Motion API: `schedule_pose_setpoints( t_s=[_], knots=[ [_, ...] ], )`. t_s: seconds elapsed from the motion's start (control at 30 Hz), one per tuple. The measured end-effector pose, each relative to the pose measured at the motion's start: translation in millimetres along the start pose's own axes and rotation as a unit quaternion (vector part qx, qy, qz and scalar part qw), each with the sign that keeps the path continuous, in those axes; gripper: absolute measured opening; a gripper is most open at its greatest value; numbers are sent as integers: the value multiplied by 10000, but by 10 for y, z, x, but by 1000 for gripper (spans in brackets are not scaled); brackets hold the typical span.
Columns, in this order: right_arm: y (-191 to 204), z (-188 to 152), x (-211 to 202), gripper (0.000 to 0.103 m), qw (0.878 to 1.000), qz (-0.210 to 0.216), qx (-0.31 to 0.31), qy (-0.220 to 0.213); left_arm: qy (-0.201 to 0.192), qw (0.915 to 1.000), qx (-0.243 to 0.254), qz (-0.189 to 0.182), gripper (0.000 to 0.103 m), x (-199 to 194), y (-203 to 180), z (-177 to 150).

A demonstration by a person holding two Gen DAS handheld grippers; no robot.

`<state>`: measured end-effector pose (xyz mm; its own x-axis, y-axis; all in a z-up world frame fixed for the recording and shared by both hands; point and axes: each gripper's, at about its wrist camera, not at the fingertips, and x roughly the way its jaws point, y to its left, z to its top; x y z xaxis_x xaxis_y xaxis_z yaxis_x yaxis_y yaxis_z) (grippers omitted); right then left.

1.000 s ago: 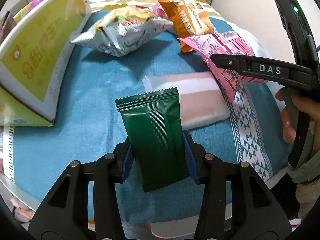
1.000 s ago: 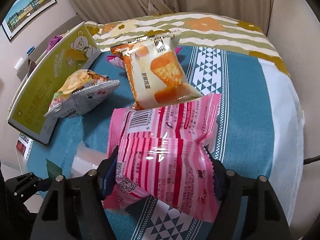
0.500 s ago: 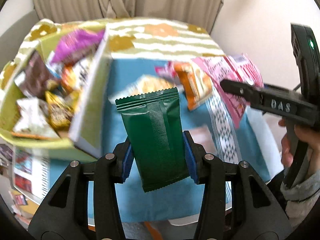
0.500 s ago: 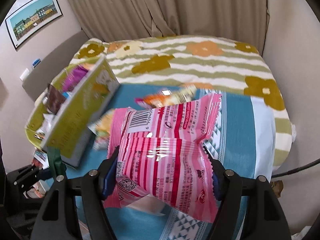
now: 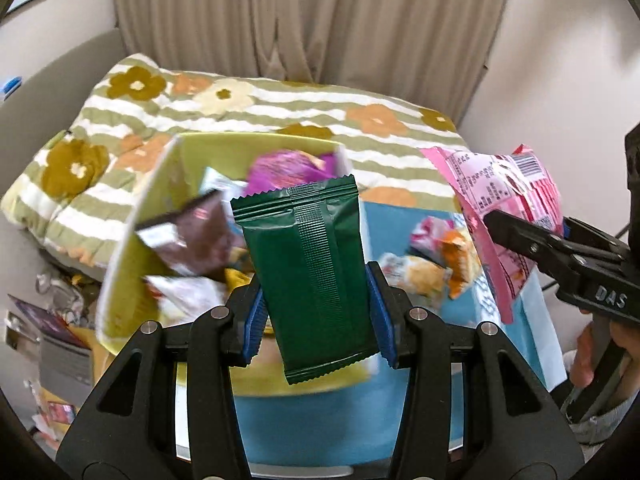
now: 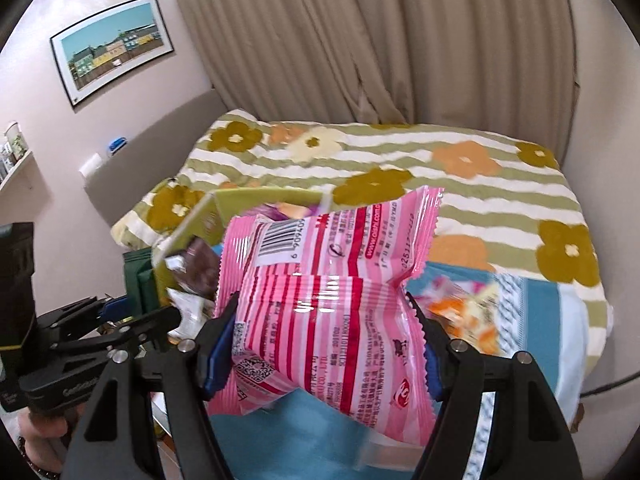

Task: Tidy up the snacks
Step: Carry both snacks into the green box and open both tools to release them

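Observation:
My left gripper [image 5: 318,316] is shut on a dark green snack packet [image 5: 308,264], held upright in the air in front of a yellow-green box [image 5: 132,248] that holds several snack bags. My right gripper [image 6: 320,364] is shut on a pink striped snack bag [image 6: 328,292], also lifted, and shows at the right of the left wrist view [image 5: 532,248]. The box also shows in the right wrist view [image 6: 200,220], behind and left of the pink bag. The left gripper and green packet [image 6: 136,280] appear at that view's left edge.
Loose orange and white snack bags [image 5: 436,264] lie on the blue patterned cloth [image 5: 320,428] right of the box. A floral striped blanket [image 5: 248,104] lies behind. Beige curtains hang at the back. Clutter lies on the floor at the left [image 5: 56,312].
Both grippers have risen and tilted up with their packets held. The views have swung from the tabletop toward the box and the bed; the box's open top now shows.

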<state>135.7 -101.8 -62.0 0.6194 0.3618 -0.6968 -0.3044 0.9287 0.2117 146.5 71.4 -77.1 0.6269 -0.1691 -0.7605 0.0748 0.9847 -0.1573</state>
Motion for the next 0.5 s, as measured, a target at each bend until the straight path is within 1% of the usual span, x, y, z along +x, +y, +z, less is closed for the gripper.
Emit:
schedule_pose_setpoints(
  t_s=[0.13,0.3,0.4,0.5],
  knots=[
    [336,143,225,69,9999,77,0,79,68,9999,-46,69,42,90,396,116],
    [628,218,528,69,9997,56,94,207,315,9995,49,31,42,277,819,197],
    [776,233,683,69,9994,-34,190,275,463,9987,202,-30,42,390,960,197],
    [840,217,819,69,9988,-142,324,342,620,9972,363,-187,42,516,1058,180]
  ],
)
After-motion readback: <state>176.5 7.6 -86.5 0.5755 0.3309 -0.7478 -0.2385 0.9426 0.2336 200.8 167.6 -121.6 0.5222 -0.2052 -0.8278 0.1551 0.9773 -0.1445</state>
